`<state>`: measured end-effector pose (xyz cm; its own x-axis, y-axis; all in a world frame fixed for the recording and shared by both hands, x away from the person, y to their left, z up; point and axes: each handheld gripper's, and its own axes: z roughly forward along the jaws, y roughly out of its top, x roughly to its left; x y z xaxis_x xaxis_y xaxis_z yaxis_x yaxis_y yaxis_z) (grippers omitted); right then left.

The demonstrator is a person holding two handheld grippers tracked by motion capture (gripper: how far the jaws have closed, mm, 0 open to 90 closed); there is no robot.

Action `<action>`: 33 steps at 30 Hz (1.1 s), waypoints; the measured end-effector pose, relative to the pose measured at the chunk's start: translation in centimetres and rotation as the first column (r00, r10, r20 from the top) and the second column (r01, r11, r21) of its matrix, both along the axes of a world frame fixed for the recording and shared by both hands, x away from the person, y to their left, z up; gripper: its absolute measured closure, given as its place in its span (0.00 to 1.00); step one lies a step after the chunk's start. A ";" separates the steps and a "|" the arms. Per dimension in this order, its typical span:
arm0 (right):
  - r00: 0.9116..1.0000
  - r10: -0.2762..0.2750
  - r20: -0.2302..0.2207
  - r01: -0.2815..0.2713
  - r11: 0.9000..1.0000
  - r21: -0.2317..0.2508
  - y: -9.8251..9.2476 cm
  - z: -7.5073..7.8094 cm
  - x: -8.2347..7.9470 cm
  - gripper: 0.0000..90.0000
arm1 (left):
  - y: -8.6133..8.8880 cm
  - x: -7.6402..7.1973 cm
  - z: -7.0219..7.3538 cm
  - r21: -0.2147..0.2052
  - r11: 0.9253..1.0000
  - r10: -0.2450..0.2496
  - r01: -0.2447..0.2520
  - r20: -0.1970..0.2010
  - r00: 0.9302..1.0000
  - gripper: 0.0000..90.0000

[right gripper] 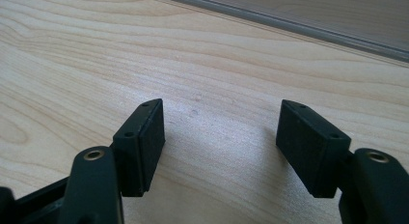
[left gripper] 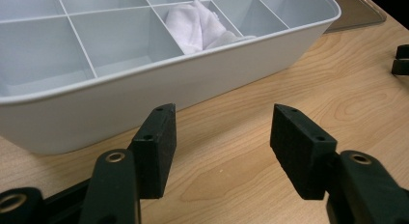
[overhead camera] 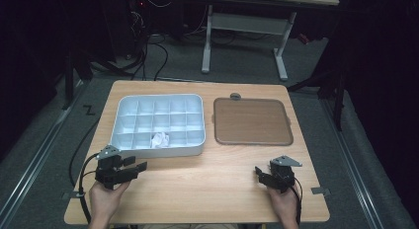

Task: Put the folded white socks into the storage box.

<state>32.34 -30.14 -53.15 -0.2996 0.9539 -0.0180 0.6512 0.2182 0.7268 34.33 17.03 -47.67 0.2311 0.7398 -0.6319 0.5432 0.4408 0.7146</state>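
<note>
Nearest the lens, high view: left gripper [overhead camera: 141, 165] and right gripper [overhead camera: 258, 171], both low over the table [overhead camera: 207, 184], jaws apart, nothing between them. Beyond the left one, divided white tray [overhead camera: 157, 149]; crumpled white cloth [overhead camera: 160, 139] in a front-row compartment, near the middle. Brown lid [overhead camera: 252, 121] flat beside the tray, apart from it.

Left gripper view: jaws wide and empty, aimed at the tray's front wall [left gripper: 159, 84]; cloth [left gripper: 200, 26] behind that wall. Likely risk: a level approach striking the wall and shoving the tray; a thin divider caught along with the cloth.

Right gripper view: jaws spread over bare wood, lid edge [right gripper: 289, 22] ahead. Possible trouble: pads slipping off so flat a rim.
</note>
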 end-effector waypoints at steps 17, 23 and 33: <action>1.000 0.001 0.001 -0.001 1.000 -0.001 0.0 0.0 0.0 0.39 | 0.3 -0.4 -1.4 -0.017 1.000 0.012 -0.013 -0.029 1.000 0.47; 1.000 0.001 0.001 -0.001 1.000 0.000 0.0 0.0 0.0 0.39 | 0.2 -0.4 -2.1 -0.035 0.999 0.018 -0.019 -0.043 0.999 0.47; 1.000 0.000 0.000 0.000 1.000 0.000 0.0 0.0 0.0 0.39 | -0.2 -0.4 -3.3 -0.041 0.999 0.017 -0.020 -0.060 0.998 0.46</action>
<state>32.34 -30.14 -53.15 -0.2992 0.9540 -0.0180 0.6513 0.2180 0.7269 33.93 16.84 -50.96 0.1785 0.7162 -0.6747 0.5757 0.4800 0.6619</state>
